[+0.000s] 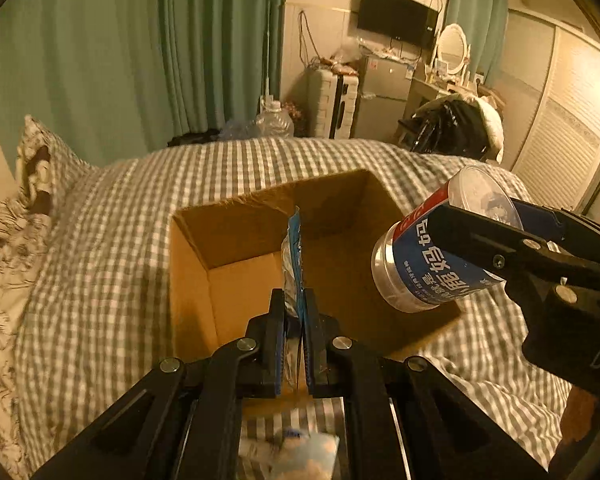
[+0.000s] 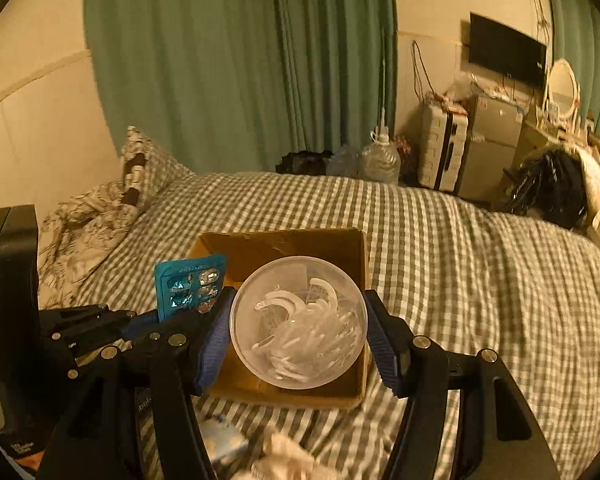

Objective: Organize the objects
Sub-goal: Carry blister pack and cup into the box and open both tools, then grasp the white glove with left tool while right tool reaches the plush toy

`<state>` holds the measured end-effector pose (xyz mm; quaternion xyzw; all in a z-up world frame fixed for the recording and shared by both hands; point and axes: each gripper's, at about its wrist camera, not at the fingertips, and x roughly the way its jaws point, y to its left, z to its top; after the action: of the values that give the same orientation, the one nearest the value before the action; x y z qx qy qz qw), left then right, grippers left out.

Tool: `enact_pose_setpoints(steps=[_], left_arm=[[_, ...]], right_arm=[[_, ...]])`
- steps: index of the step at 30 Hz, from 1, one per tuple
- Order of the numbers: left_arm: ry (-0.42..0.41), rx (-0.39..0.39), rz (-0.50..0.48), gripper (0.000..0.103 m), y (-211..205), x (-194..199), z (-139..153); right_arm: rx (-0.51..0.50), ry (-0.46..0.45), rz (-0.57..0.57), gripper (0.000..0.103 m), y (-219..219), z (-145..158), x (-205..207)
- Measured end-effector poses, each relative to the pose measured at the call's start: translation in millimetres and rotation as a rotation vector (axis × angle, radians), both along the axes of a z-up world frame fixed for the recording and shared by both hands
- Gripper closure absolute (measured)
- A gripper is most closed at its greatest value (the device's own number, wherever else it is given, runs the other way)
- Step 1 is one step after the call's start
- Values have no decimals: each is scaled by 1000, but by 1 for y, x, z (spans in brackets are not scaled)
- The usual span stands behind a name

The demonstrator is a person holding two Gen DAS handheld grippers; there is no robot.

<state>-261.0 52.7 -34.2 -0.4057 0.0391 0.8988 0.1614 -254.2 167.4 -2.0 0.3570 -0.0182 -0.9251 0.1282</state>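
Observation:
An open cardboard box (image 1: 236, 272) sits on the checked bed; it also shows in the right wrist view (image 2: 284, 248). My left gripper (image 1: 294, 300) is shut on a blue blister pack (image 1: 294, 256), held edge-on above the box; the pack shows in the right wrist view (image 2: 190, 284) too. My right gripper (image 2: 298, 328) is shut on a round plastic tub of floss picks (image 2: 298, 324), held over the box. In the left wrist view the tub (image 1: 432, 264) has a blue and red label and hangs tilted over the box's right side.
The checked bedspread (image 1: 112, 260) surrounds the box. A pillow (image 1: 32, 168) lies at the left. A small blue packet (image 2: 220, 440) and crumpled white stuff (image 2: 288, 460) lie on the bed near me. A dark upright device (image 2: 10, 320) stands at far left.

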Motion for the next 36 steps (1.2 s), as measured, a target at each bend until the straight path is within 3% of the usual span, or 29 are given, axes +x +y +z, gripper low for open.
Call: enact_pose_setpoints(steps=[4,5,7,8,9,13,18,24,29,36], left_arm=[[-33,-10,14,93,-1,-16,-22],[-44,-7,14,88,-2,-17,-24],[-54,4,14,65,-2,-14,-24],[-51,3,21,40,-2,-13,-23],[-38,0,35,27,-3,-10,-20],[4,10,60,26,-10,11,3],[72,19,112,9,-24,46,35],[128,32,157,0,-37,88,61],[120,27,180,0,-40,125,46],[47,-39,192,0,-37,156,-21]], right_arm=[[-45,-26,-21,40,8,-16,-11],[-54,-22,-26,37,11,-17,-11],[-64,-1,-35,26,15,-13,-5],[-65,10,-39,26,17,-8,1],[-64,20,-42,25,19,-3,4],[-32,80,-54,21,26,27,30],[24,137,-52,16,30,58,77],[63,146,-61,10,38,68,130],[108,96,-75,8,37,37,160],[174,-37,-107,8,32,-47,177]])
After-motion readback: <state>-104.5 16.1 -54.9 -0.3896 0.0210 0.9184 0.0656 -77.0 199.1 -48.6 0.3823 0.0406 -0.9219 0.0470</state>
